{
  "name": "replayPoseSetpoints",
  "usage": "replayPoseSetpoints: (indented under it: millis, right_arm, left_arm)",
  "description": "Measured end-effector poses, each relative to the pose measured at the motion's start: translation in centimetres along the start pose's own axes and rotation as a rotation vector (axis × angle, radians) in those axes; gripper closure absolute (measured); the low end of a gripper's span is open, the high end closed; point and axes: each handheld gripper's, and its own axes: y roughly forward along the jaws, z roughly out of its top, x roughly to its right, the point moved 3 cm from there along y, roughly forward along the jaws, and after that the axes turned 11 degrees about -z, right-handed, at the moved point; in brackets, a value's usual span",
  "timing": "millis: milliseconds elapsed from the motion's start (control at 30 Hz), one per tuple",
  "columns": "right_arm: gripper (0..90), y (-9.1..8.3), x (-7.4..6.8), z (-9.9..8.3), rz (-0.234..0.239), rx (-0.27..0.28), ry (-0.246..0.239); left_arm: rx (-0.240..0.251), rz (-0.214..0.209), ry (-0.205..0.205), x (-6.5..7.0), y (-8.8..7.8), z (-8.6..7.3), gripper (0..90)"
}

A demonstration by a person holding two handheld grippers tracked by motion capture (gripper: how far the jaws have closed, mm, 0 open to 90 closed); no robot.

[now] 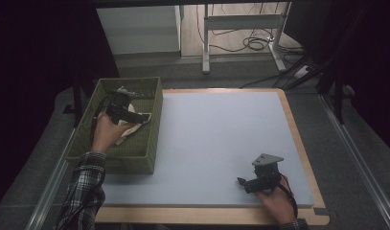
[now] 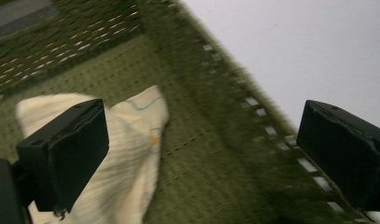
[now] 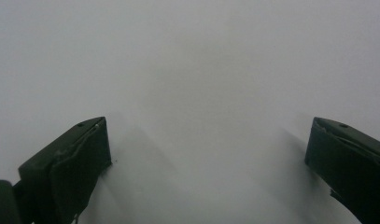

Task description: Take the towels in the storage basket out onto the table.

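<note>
A cream cloth (image 2: 131,154) lies crumpled on the floor of the green woven basket (image 1: 154,139), and the left gripper (image 2: 197,154) is held above it, jaws spread wide. A lower, centred approach is needed before closing. The right gripper (image 3: 206,168) is rested spread on the counter (image 1: 216,139).

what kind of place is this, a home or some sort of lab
Probably a lab or recording workspace rather than a home: a pale grey mat on a wooden board, loose black cables on the floor by a white metal desk frame, and dark curtains around it.
</note>
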Motion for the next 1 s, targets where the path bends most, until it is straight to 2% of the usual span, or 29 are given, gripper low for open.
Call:
replayPoseSetpoints:
  millis: [233, 433, 667, 733, 900, 1000]
  right_arm:
    - [0.2, 0.0, 0.0, 0.0, 0.0, 0.0, -0.001]
    - [0.3, 0.0, 0.0, 0.0, -0.001, 0.001, -0.002]
    - [0.2, 0.0, 0.0, 0.0, -0.001, 0.001, -0.002]
    - [0.3, 0.0, 0.0, 0.0, -0.001, 0.001, -0.002]
    - [0.3, 0.0, 0.0, 0.0, -0.001, 0.001, -0.002]
    - [0.2, 0.0, 0.0, 0.0, -0.001, 0.001, -0.002]
  left_arm:
    - [-0.024, 0.026, -0.06, -2.9, 0.9, -1.3, 2.5]
    - [-0.093, 0.069, -0.131, -5.3, 2.0, -2.3, 2.9]
    - [-0.139, 0.071, -0.172, -7.0, 2.9, -2.7, 2.9]
    - [-0.185, 0.071, -0.181, -7.6, 3.6, -2.9, 2.9]
    - [-0.266, 0.094, -0.202, -8.3, 4.9, -3.5, 3.0]
    - [-0.306, 0.091, -0.22, -8.7, 5.7, -3.9, 3.1]
